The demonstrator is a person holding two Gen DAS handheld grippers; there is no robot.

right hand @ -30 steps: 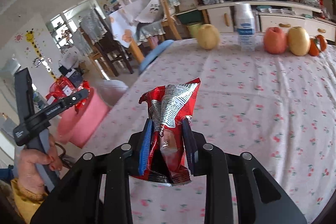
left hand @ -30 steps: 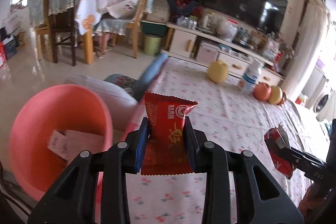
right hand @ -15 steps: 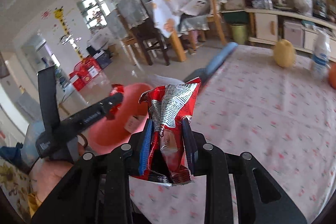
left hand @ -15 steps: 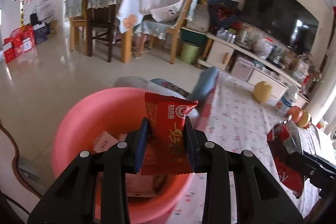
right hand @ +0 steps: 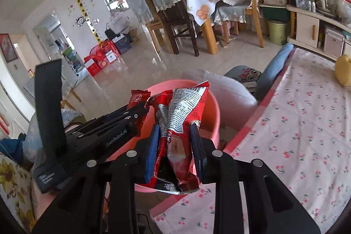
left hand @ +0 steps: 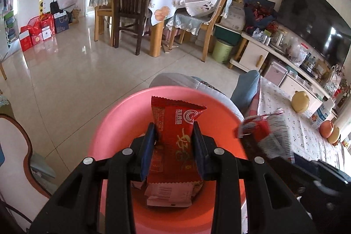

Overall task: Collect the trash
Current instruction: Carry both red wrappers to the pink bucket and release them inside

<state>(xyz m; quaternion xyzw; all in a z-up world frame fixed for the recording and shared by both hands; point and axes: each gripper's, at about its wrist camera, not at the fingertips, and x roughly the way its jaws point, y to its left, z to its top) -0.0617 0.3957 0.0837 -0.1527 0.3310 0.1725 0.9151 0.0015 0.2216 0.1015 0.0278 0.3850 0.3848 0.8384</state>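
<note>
Pinching a flat red snack wrapper (left hand: pixel 175 135) across its lower middle, the left gripper (left hand: pixel 174 146) holds it upright in the centre of the left wrist view, directly over the open mouth of the pink basin (left hand: pixel 114 124). Inside the basin, low in the frame, a pale wrapper with a barcode (left hand: pixel 169 194) already lies on the bottom.

In the right wrist view the right gripper (right hand: pixel 175 146) has its blue-padded fingers (right hand: pixel 152 150) pressed on a crumpled red and silver packet (right hand: pixel 178 115), which stands up in the centre of the frame with the basin's rim behind it. That packet seems to hang over the near edge of the basin, where the floral-clothed worktop (right hand: pixel 307 135) ends, at the right of the frame.

Both wrappers look empty, very light and limp, made of thin glossy film that crinkles and could slide between smooth pads. A grip across the flat middle or a folded seam, as both have now, looks safest; a corner would likely tear or slip. Being so light, each may flutter or cling to a pad on release, so letting go low inside the basin seems wise.
</note>
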